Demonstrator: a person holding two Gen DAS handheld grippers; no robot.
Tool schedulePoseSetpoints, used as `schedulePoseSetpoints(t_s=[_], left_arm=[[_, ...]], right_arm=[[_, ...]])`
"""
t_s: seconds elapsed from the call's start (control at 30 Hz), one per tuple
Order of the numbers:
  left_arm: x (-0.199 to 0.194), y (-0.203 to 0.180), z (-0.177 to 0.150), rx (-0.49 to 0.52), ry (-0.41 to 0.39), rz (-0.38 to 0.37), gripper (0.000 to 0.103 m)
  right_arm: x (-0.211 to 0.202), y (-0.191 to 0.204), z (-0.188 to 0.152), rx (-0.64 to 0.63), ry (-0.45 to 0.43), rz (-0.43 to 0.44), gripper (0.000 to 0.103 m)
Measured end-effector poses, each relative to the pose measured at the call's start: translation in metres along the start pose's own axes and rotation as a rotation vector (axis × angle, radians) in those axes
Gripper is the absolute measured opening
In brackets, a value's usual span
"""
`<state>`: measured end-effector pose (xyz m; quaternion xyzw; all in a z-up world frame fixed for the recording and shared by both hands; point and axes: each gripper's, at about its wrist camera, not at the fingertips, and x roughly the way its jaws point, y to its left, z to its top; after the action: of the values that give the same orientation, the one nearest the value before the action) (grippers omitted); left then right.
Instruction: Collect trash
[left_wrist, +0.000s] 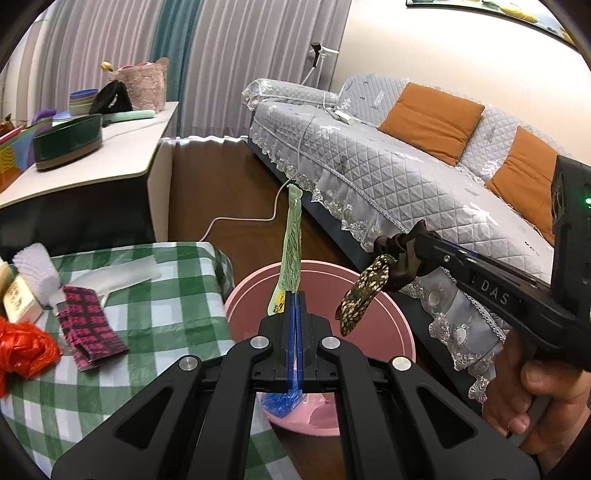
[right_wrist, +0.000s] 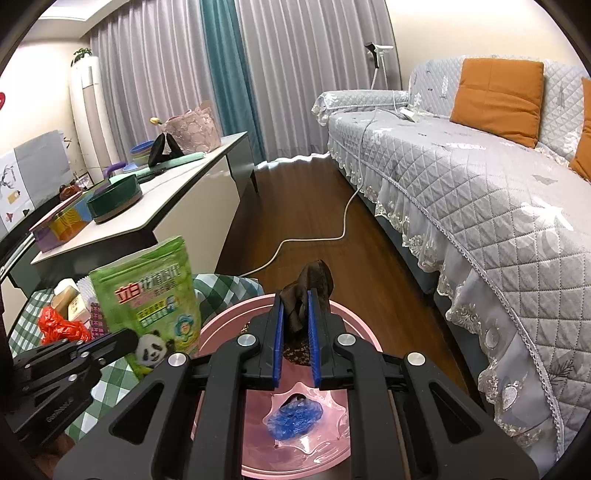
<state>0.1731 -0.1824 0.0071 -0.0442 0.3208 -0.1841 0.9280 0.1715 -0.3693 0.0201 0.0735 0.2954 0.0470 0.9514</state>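
Note:
My left gripper (left_wrist: 295, 295) is shut on a green snack pouch (left_wrist: 291, 251) and holds it upright over the pink bin (left_wrist: 391, 314); the pouch shows face-on in the right wrist view (right_wrist: 151, 295). My right gripper (right_wrist: 295, 295) is shut on a brown hair scrunchie (right_wrist: 306, 291) with a speckled tail, above the pink bin (right_wrist: 347, 314). From the left wrist view the scrunchie (left_wrist: 391, 258) hangs over the bin's right side. A crumpled blue wrapper (right_wrist: 295, 422) lies at the bin's bottom.
A green-checked table (left_wrist: 155, 302) on the left holds a pink-black packet (left_wrist: 92, 328), an orange bag (left_wrist: 22, 347), white paper (left_wrist: 122, 273) and a small box. A grey sofa (right_wrist: 461, 177) is on the right. A white cable (right_wrist: 314, 236) crosses the wood floor. A sideboard (right_wrist: 155, 206) stands behind.

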Motion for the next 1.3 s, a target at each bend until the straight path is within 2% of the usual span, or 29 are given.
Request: schedulePoseSetpoints(t_s=[0.07,0.17,0.23,0.27,0.3,0.37,0.53,0.8,0.97,1.3], left_arm=[[0.003,-0.001,0.001,0.004,0.002,-0.004,0.0],[0.012,-0.002,0.003,0.003,0.019,-0.021,0.002],[0.016,0.0,0.004,-0.009,0.039,-0.021,0.013],[0.017,0.0,0.004,-0.012,0.04,-0.018,0.023],[0.015,0.001,0.003,-0.015,0.036,-0.008,0.026],[0.013,0.001,0.002,-0.022,0.034,-0.003,0.026],[-0.001,0.004,-0.002,-0.031,0.032,0.006,0.026],[-0.046,0.012,-0.008,-0.023,-0.001,0.026,0.026],[-0.077,0.027,-0.014,-0.037,-0.03,0.05,0.026],[-0.128,0.075,-0.033,-0.094,-0.091,0.13,0.026]], right_arm=[[0.003,-0.001,0.0,0.002,0.007,0.006,0.013],[0.008,0.001,-0.001,0.0,0.033,-0.001,0.022],[0.011,0.0,-0.002,0.004,0.051,-0.012,0.03],[0.012,-0.001,-0.002,0.007,0.053,-0.015,0.034],[0.011,-0.001,-0.003,0.01,0.052,-0.02,0.04],[0.01,-0.004,-0.002,0.02,0.046,-0.028,0.042],[0.01,-0.006,-0.004,0.043,0.055,-0.023,0.043],[0.003,0.009,-0.01,0.03,0.061,0.006,0.043],[-0.007,0.024,-0.012,0.014,0.05,0.027,0.043],[-0.024,0.069,-0.027,-0.104,0.027,0.07,0.043]])
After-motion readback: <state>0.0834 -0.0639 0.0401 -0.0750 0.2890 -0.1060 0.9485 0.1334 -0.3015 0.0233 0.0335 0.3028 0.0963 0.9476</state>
